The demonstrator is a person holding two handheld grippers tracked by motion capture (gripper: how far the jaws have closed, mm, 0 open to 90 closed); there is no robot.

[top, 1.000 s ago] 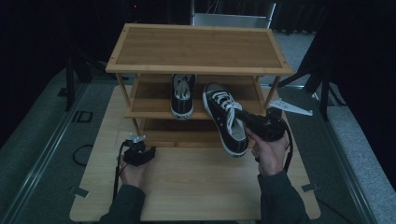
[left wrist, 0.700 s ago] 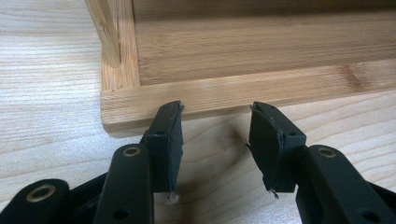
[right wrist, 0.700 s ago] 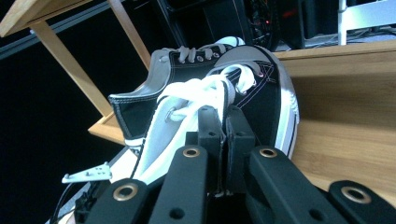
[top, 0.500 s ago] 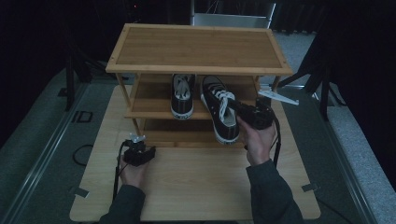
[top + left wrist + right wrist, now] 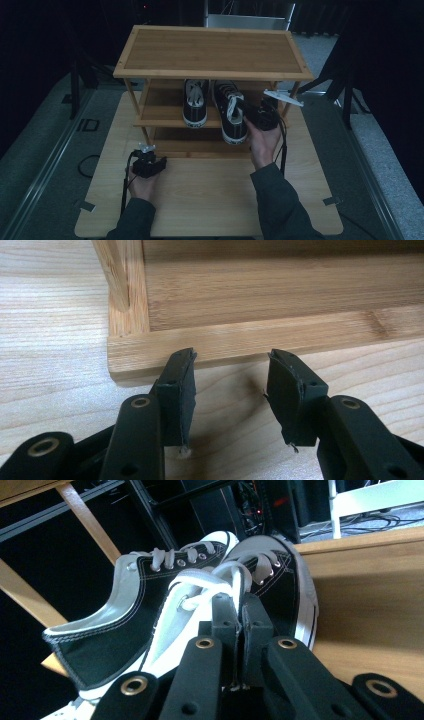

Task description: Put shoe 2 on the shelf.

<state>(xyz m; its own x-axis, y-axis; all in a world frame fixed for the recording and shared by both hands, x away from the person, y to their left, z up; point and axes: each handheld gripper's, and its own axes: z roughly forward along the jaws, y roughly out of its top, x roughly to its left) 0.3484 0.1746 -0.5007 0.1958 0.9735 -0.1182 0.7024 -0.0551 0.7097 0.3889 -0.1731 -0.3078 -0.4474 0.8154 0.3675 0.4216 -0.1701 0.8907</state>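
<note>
With my right gripper [image 5: 239,611] pinching the collar of the right-hand sneaker [image 5: 231,111], half onto the rack's [image 5: 150,121] middle shelf beside its mate [image 5: 194,102], I slide it in level and straight (left gripper [image 5: 231,390], spread and empty, idles at the rack's foot).

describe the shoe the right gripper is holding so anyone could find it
Find the bamboo shoe rack on the table, then its middle shelf. Two black sneakers sit there; it is the right-hand sneaker, its heel overhanging the front edge and pinched by the right gripper.
</note>
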